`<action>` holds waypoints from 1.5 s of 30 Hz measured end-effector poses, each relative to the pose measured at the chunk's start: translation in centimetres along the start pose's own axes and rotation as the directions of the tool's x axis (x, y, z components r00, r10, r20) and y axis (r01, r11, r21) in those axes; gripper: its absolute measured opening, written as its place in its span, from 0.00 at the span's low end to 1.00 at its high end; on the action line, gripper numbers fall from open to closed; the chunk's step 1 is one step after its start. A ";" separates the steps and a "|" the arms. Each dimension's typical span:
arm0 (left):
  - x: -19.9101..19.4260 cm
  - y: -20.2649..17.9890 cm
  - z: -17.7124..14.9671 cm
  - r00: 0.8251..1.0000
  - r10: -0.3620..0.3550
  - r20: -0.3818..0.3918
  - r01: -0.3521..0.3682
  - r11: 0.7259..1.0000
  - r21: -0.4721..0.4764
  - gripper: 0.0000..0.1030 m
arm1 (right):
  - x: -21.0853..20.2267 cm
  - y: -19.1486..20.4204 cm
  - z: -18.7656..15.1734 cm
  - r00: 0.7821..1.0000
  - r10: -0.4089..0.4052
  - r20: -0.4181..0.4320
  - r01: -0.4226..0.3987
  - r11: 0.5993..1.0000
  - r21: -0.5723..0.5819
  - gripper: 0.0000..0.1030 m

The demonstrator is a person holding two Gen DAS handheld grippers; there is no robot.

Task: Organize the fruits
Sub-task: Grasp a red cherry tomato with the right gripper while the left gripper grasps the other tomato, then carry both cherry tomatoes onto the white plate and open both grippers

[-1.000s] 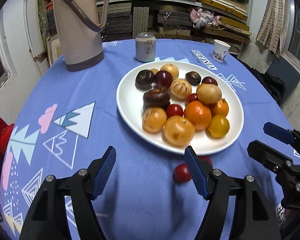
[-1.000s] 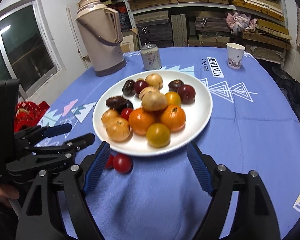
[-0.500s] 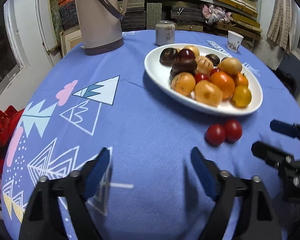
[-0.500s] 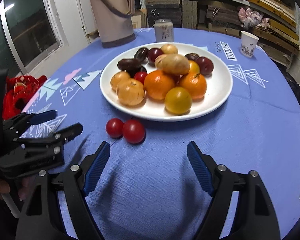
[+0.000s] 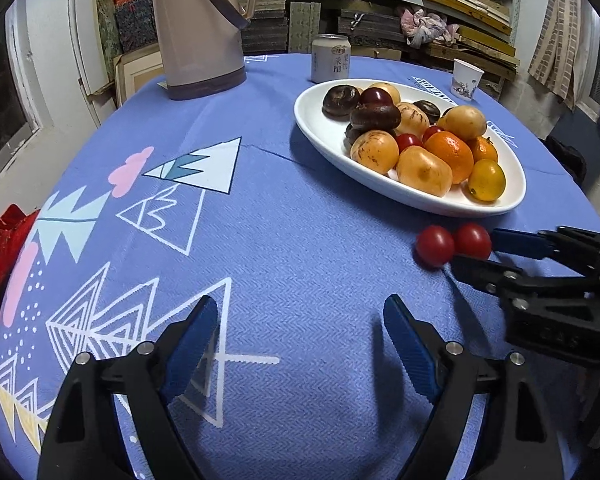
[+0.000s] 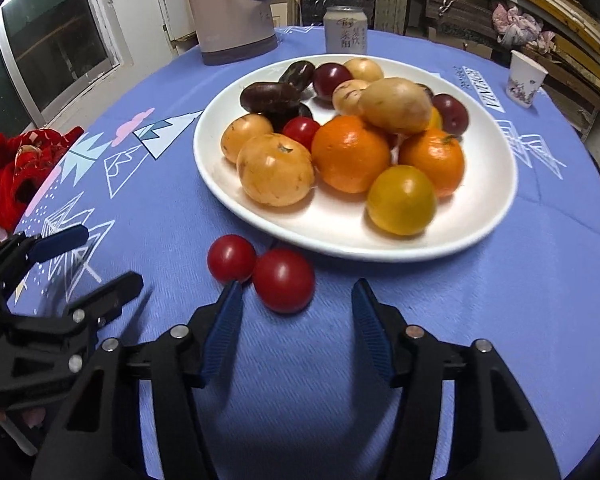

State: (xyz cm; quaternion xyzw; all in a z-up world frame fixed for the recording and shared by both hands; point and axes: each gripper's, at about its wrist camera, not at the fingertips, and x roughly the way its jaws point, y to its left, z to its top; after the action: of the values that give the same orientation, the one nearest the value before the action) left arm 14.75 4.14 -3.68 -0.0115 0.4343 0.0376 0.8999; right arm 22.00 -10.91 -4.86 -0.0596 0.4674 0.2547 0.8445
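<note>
Right gripper (image 6: pixel 296 304) jaws open, just been closing around nearer cherry tomato (image 6: pixel 283 280), not touching; left gripper (image 5: pixel 300 332) jaws open, empty.

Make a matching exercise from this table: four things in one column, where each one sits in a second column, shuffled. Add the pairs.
Things
1. two red tomatoes
2. drink can
3. paper cup
4. yellow fruit

Places
A. in the white plate, at its near edge
B. on the cloth, just in front of the plate
C. far right of the table
D. right behind the plate

Pairs: 1-B, 2-D, 3-C, 4-A
</note>
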 end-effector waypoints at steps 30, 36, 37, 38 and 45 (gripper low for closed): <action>3.5 -6.6 3.0 0.991 -0.126 -0.046 0.129 0.988 0.083 0.25 | -2.9 -4.8 -3.6 0.995 0.078 0.062 -0.085 0.991 0.104 0.28; 3.3 -6.8 2.9 0.991 -0.124 -0.044 0.128 0.987 0.094 0.25 | -3.0 -4.9 -3.5 0.995 0.082 0.064 -0.089 0.990 0.110 0.28; 3.0 -6.7 2.8 0.991 -0.129 -0.044 0.133 0.987 0.091 0.25 | -3.2 -5.0 -3.5 0.994 0.081 0.069 -0.088 0.990 0.110 0.28; 2.8 -6.6 2.8 0.991 -0.131 -0.040 0.134 0.987 0.091 0.25 | -3.4 -5.0 -3.4 0.994 0.078 0.073 -0.086 0.990 0.112 0.28; 0.2 -5.3 3.4 0.990 -0.140 0.010 0.139 0.987 0.080 0.25 | -5.8 -5.0 -2.5 0.991 0.062 0.122 -0.074 0.992 0.099 0.28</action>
State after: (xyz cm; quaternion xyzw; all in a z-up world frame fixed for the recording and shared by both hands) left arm 17.97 -0.99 -1.79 -0.0060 0.4265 -0.0424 0.9035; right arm 20.07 -18.25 -2.20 0.0155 0.4307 0.2619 0.8635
